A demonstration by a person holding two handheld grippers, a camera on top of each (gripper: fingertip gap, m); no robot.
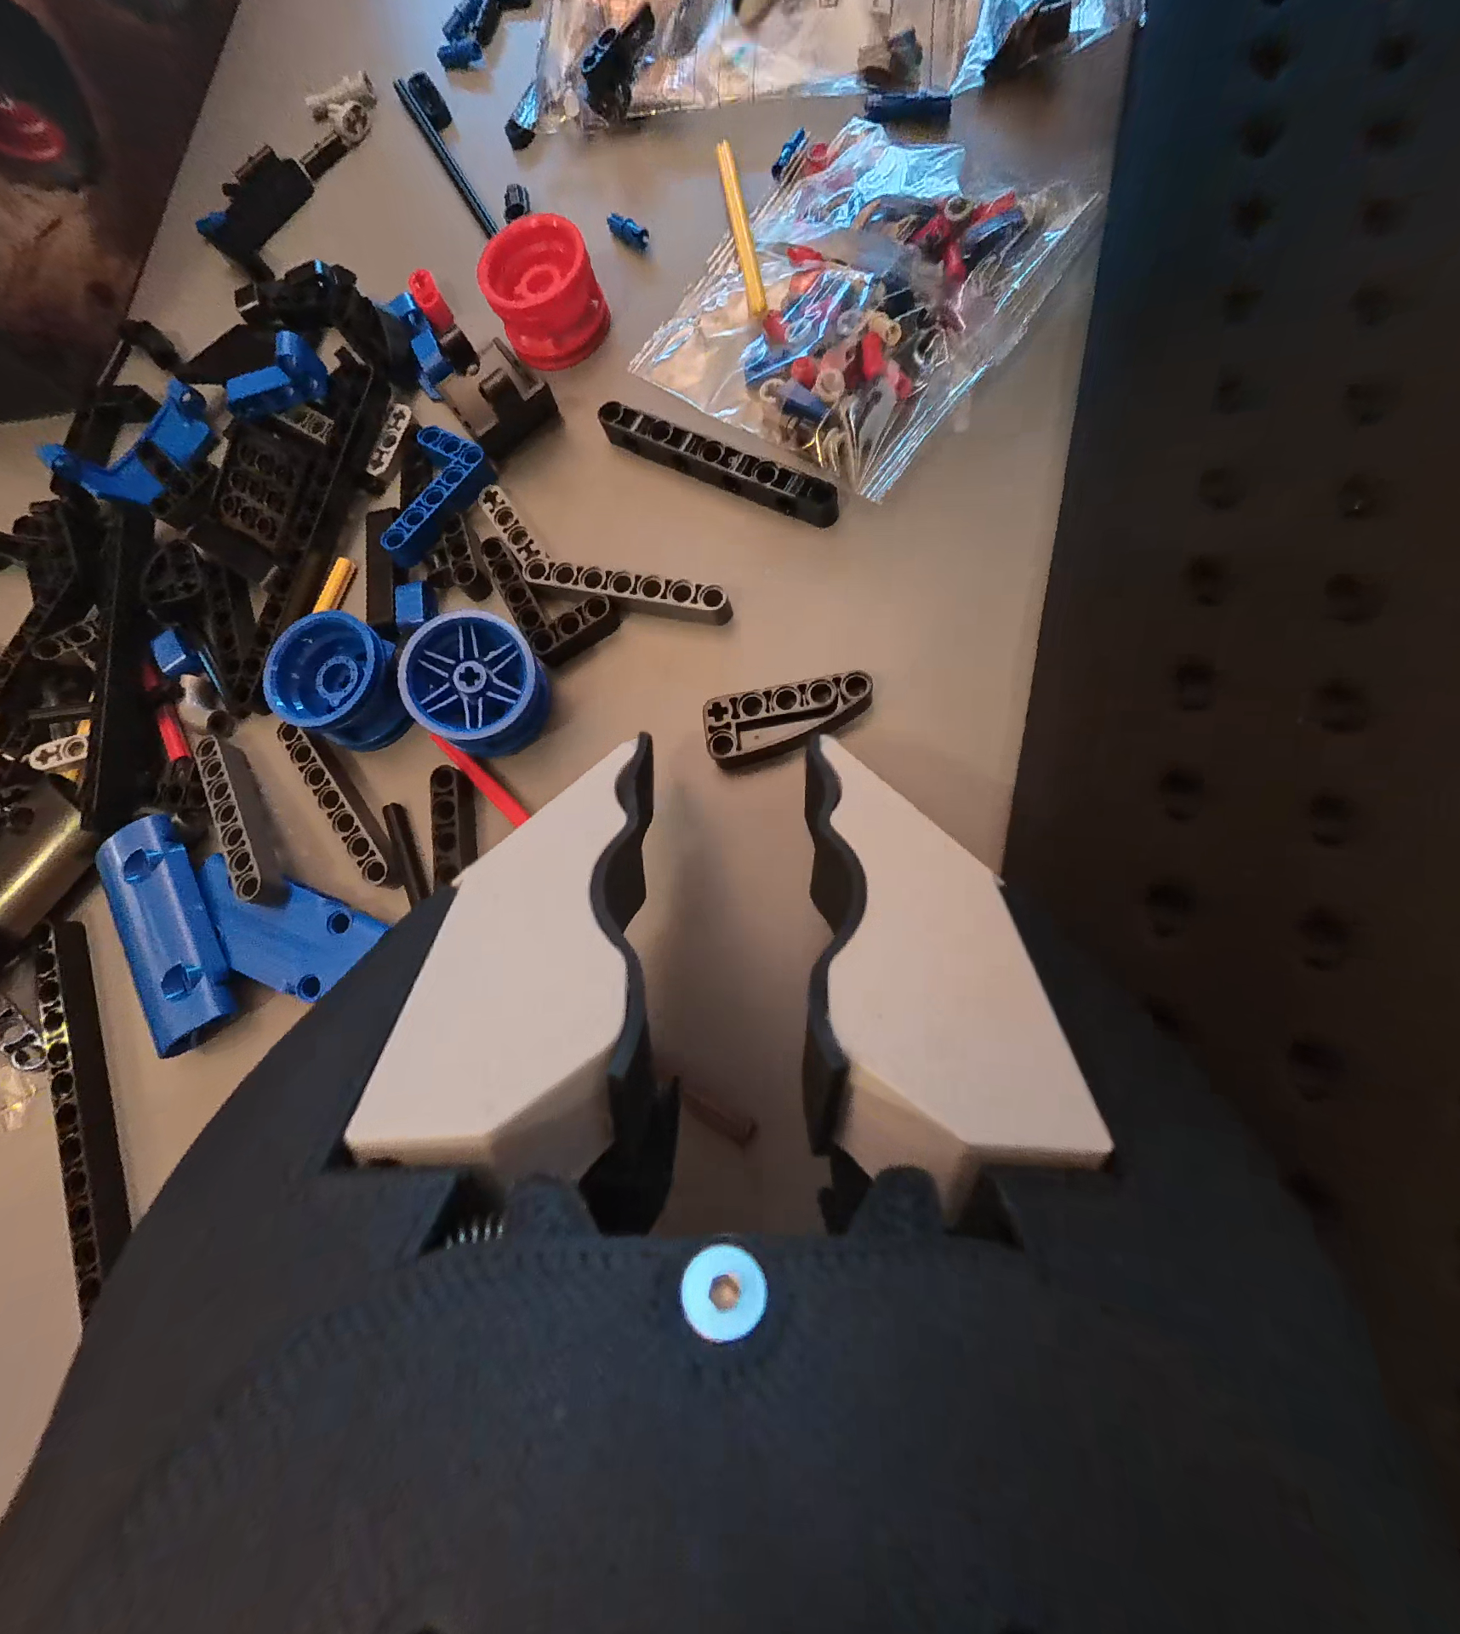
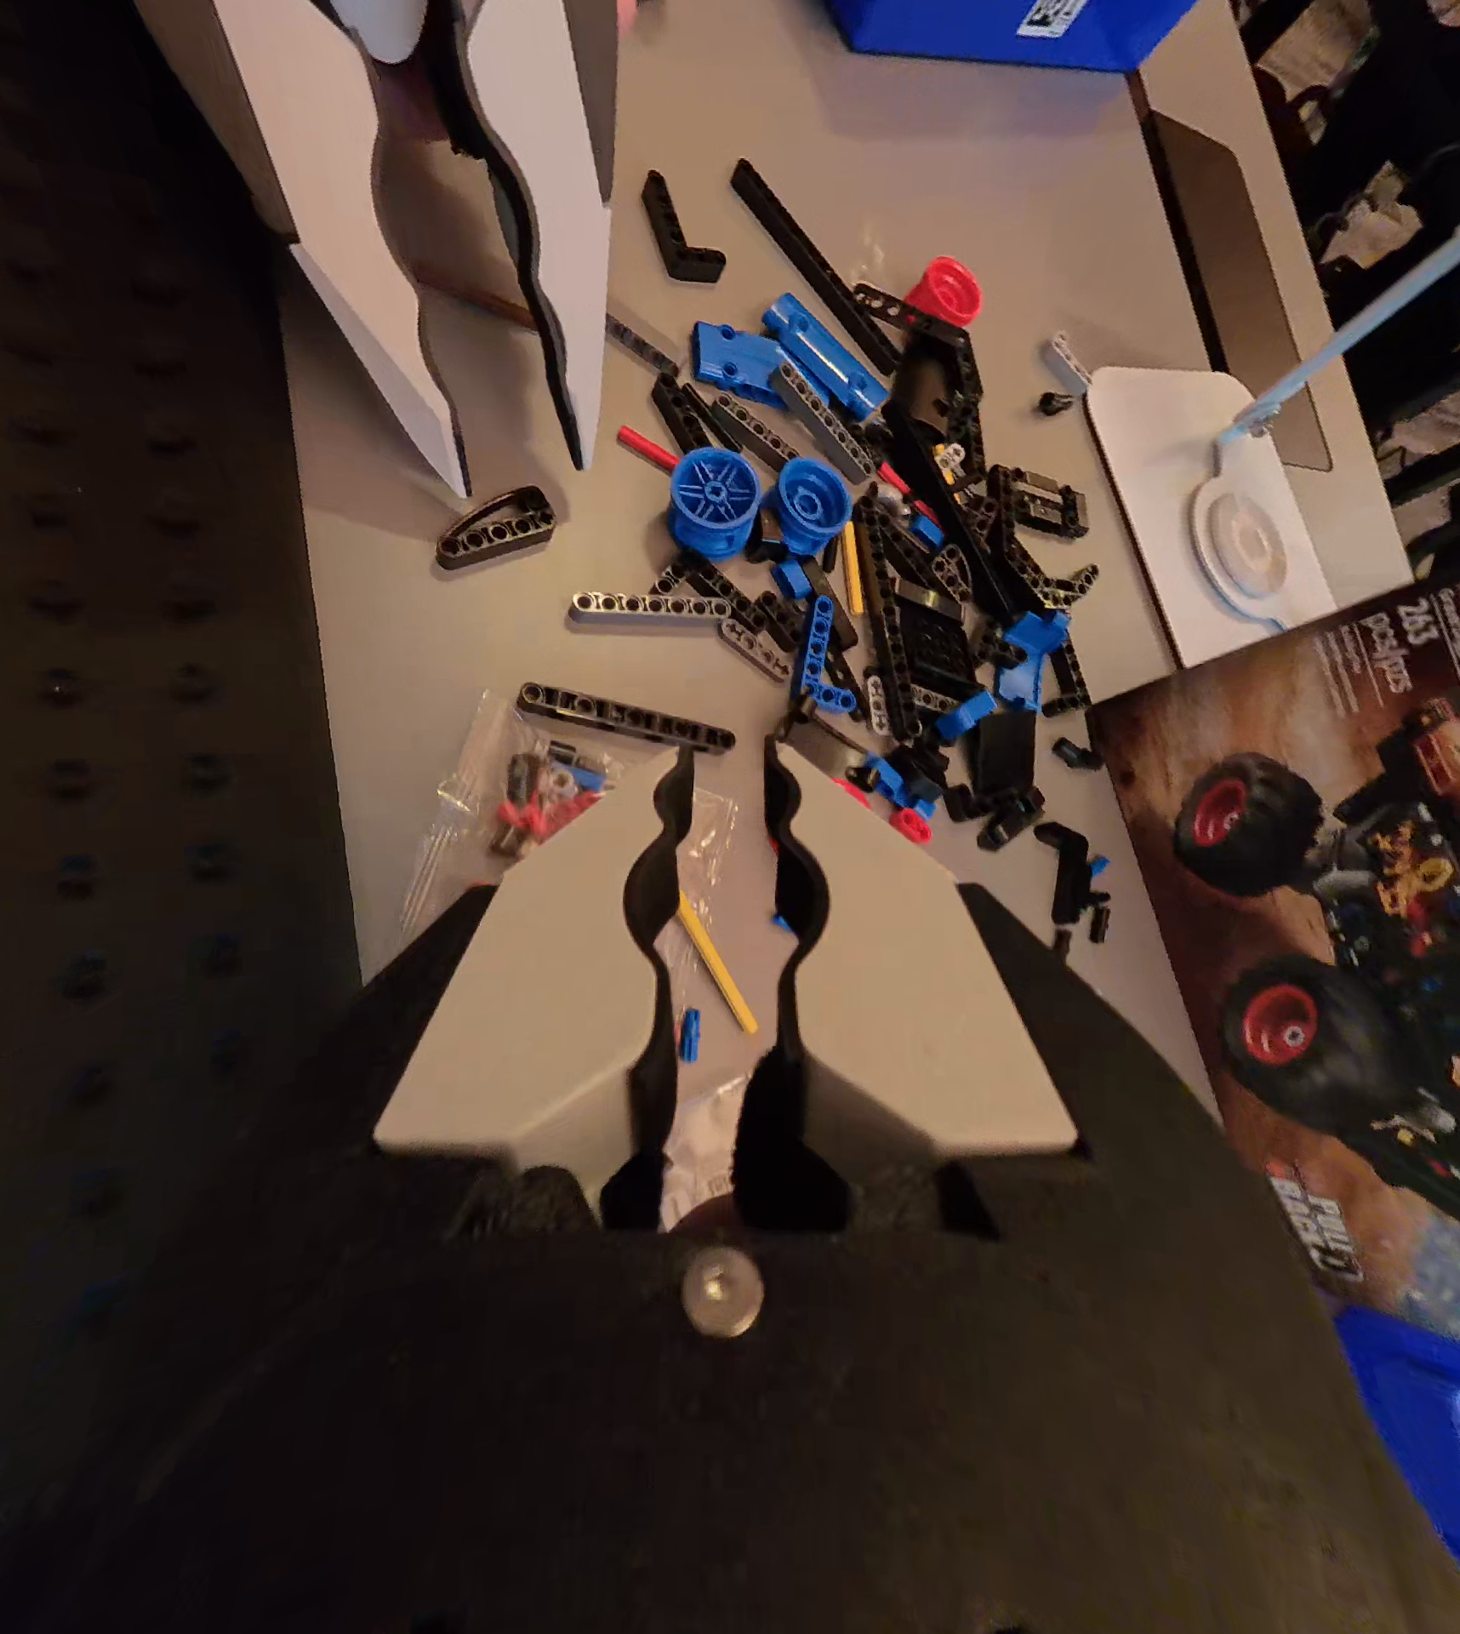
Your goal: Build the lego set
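Left tool (image 1: 726, 752) sat with a clear gap between its fingers, gripping nothing, tips just short of a small dark wedge-shaped perforated panel (image 1: 784, 714) on the tabletop (image 1: 930, 601). Right tool (image 2: 728, 752) had a narrower gap, also gripping nothing, hovering over a clear bag of small parts (image 2: 532, 796); a yellow axle (image 2: 716, 962) and a blue pin (image 2: 688, 1033) showed between its fingers. Black straight beam (image 2: 625, 714) lay just beyond its tips. Loose lego pile (image 2: 912, 566) was mid-tabletop: two blue wheel rims (image 1: 408, 676) side by side, red rim (image 1: 543, 287) farther off, blue panels (image 1: 214, 928) near the left tool. Set box (image 2: 1345, 928) with a monster truck picture lay right of the pile; it bore print, not transcribed. White stand base (image 2: 1186, 495) beside the box. Dark perforated board (image 1: 1328, 707) flanked the tabletop.
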